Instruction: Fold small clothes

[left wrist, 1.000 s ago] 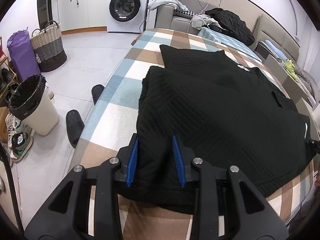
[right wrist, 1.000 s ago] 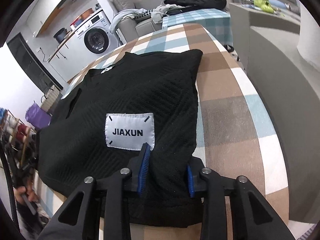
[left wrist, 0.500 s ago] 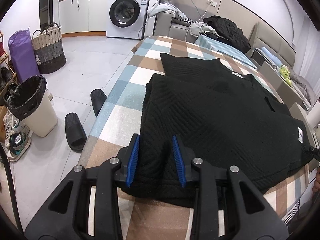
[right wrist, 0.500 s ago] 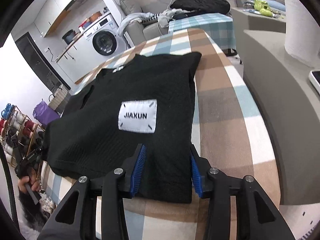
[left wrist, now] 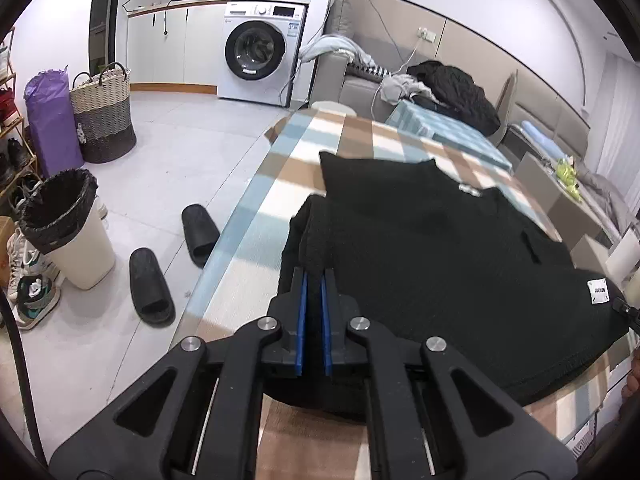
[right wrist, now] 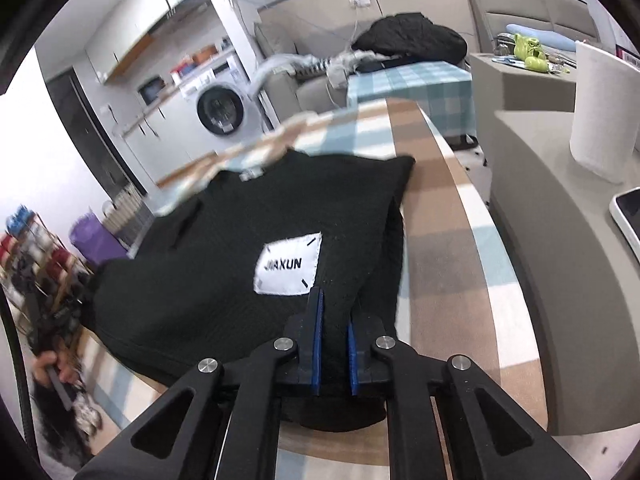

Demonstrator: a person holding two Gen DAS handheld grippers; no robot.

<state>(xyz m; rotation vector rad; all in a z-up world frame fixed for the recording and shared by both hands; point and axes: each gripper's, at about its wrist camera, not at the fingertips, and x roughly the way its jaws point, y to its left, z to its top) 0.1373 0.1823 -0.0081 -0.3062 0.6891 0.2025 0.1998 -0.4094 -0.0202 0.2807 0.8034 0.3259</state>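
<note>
A black textured sweater [left wrist: 432,256] lies on the checked tablecloth [left wrist: 256,248], its near part doubled over. It also shows in the right wrist view [right wrist: 248,248], with a white JIAXUN label [right wrist: 289,265]. My left gripper [left wrist: 313,292] is shut on the sweater's near left edge, the blue pads pinching bunched fabric. My right gripper [right wrist: 333,316] is shut on the sweater's near right edge just below the label, lifting it a little off the table.
Left of the table on the floor are two black slippers [left wrist: 152,288], a lined bin [left wrist: 66,224] and a wicker basket [left wrist: 105,116]. A grey counter [right wrist: 560,272] with a paper roll [right wrist: 604,112] and a phone [right wrist: 630,216] stands to the right.
Both grippers have closed from open onto the sweater's near edge. Both have risen and pulled back, gathering the fabric between the pads.
</note>
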